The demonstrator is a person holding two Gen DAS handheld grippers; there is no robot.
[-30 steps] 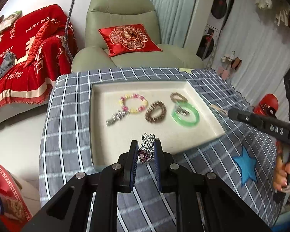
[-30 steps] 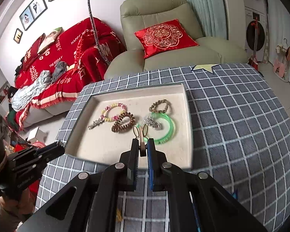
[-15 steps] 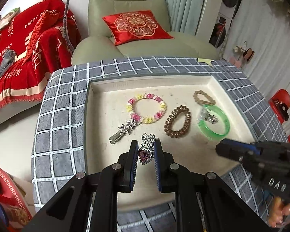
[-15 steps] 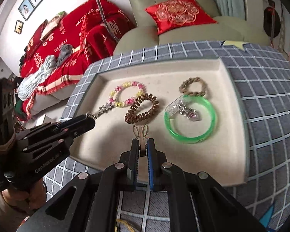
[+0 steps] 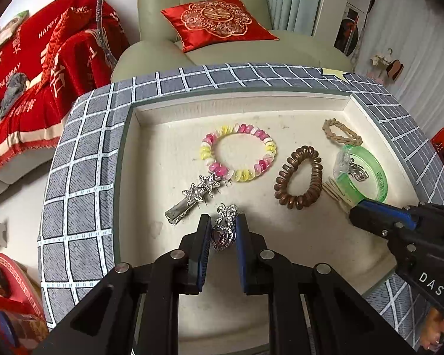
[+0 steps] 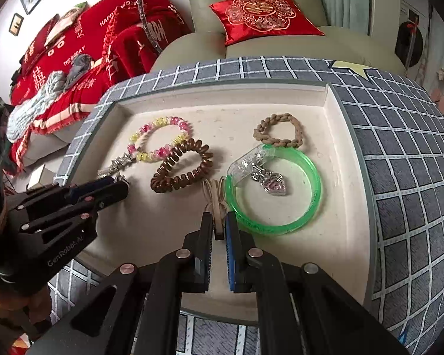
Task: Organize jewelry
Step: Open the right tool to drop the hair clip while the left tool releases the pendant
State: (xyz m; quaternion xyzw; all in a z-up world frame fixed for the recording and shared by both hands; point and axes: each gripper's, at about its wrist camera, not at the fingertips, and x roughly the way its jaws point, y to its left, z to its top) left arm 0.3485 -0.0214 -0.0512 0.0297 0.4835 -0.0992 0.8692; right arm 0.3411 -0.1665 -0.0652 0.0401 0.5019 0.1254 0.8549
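My left gripper (image 5: 222,227) is shut on a silver brooch with a purple heart stone and a bow (image 5: 223,232), held low over the cream tray (image 5: 151,159). My right gripper (image 6: 219,224) is shut on a thin beige elastic band (image 6: 214,198), its loops hanging just over the tray floor beside the green bangle (image 6: 307,207). In the tray lie a pink and yellow bead bracelet (image 5: 239,156), a brown spiral hair tie (image 5: 299,177), a tan braided band (image 5: 342,131), a star hair clip (image 5: 192,198) and a clear clip with a heart charm (image 6: 263,174).
The tray sits on a table under a grey checked cloth (image 5: 83,171). Behind it stand a green armchair with a red cushion (image 5: 219,20) and a sofa under a red throw (image 5: 29,68). A person's fingers (image 5: 432,334) hold the right gripper's handle.
Both grippers have come down and forward toward the tray, each still holding its piece. The tray and its jewelry now fill much more of both views.
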